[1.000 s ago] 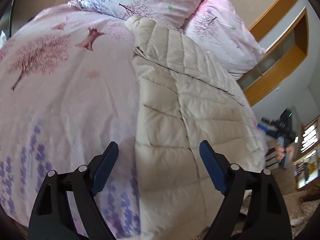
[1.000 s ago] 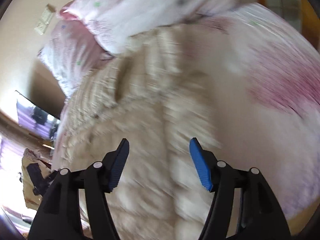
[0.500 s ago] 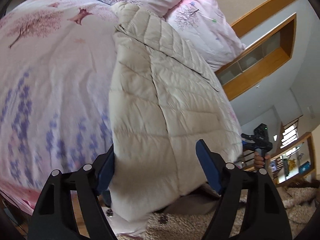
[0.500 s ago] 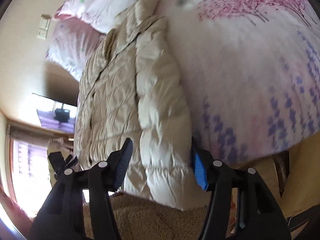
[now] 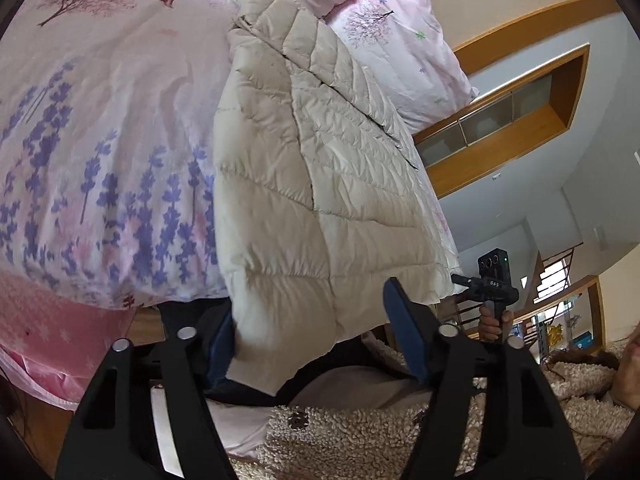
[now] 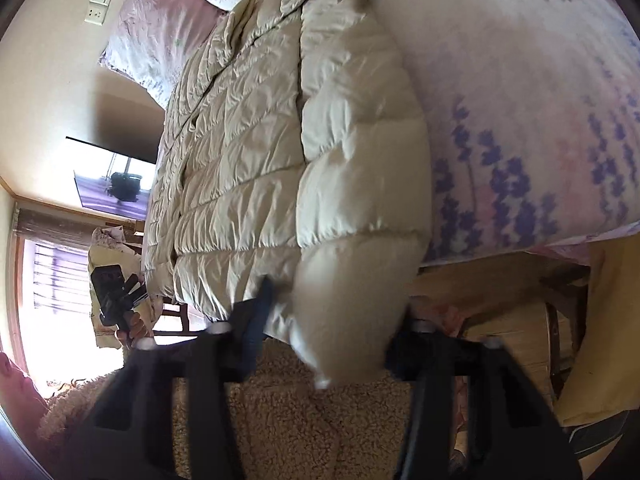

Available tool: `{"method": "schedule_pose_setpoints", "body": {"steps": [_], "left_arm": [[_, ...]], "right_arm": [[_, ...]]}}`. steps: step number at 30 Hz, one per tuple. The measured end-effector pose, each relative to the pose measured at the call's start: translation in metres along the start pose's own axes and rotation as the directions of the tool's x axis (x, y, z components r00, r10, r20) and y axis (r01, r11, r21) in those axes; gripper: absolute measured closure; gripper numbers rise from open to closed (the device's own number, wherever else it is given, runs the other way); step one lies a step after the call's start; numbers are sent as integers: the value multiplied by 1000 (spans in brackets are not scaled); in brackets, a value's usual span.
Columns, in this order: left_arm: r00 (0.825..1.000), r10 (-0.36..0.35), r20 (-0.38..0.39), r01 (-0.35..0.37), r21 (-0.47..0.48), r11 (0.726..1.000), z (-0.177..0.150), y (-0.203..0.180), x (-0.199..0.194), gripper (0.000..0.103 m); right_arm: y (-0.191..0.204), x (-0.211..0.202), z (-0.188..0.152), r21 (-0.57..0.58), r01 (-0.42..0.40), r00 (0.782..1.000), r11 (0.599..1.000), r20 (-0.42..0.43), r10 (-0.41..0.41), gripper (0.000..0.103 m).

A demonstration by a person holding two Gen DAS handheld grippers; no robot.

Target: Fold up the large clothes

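Item: cream puffer jacket (image 5: 320, 168), hem overhanging bed (image 5: 100, 140). Left gripper (image 5: 316, 344), right gripper (image 6: 336, 332): both spread, straddling hem corners. Pinch deep (padding slips), lift evenly.

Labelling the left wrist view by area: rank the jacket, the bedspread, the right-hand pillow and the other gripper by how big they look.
1. Bedspread and jacket: similar areas, too close to rank.
2. Pillow.
3. Right gripper, smallest, though it is also farther from the camera.

jacket (image 5: 320, 184) on bed (image 5: 100, 128) | hem overhangs edge | pillows (image 5: 400, 40) apparently behind
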State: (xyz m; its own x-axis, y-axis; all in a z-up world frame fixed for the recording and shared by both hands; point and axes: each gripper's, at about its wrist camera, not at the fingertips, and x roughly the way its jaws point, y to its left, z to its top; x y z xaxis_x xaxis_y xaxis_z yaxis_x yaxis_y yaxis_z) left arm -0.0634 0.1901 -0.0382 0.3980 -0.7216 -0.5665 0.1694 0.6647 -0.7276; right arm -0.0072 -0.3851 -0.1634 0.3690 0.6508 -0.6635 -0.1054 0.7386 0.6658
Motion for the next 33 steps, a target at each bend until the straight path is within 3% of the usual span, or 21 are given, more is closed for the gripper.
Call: {"method": "schedule_pose_setpoints", "body": {"steps": [2, 7, 11, 15, 19, 24, 29, 33], "left_arm": [[1000, 1, -15, -2, -19, 1000, -2, 2, 3, 52], [998, 50, -34, -51, -26, 998, -3, 1, 7, 82], [996, 88, 12, -89, 13, 996, 3, -9, 0, 90], [988, 120, 95, -123, 36, 992, 16, -18, -12, 94], [973, 162, 167, -168, 26, 985, 40, -24, -18, 94], [950, 207, 236, -225, 53, 973, 71, -36, -17, 94], [925, 241, 295, -272, 66, 960, 103, -47, -12, 94], [918, 239, 316, -270, 58, 961, 129, -48, -9, 94]], "right_arm": [[1, 0, -2, -8, -8, 1000, 1000, 3, 8, 79], [26, -9, -3, -80, 3, 999, 997, 45, 1, 87], [52, -16, 1, -143, 35, 993, 989, 115, -19, 89], [72, -29, 11, -195, 75, 971, 978, 239, -27, 90], [87, -47, 23, -232, 159, 909, 960, 414, -50, 91], [117, -52, 38, -253, 286, 794, 924, 602, -81, 91], [131, -50, 59, -240, 360, 721, 902, 685, -105, 91], [133, -52, 76, -222, 341, 696, 913, 712, -87, 91]]}}
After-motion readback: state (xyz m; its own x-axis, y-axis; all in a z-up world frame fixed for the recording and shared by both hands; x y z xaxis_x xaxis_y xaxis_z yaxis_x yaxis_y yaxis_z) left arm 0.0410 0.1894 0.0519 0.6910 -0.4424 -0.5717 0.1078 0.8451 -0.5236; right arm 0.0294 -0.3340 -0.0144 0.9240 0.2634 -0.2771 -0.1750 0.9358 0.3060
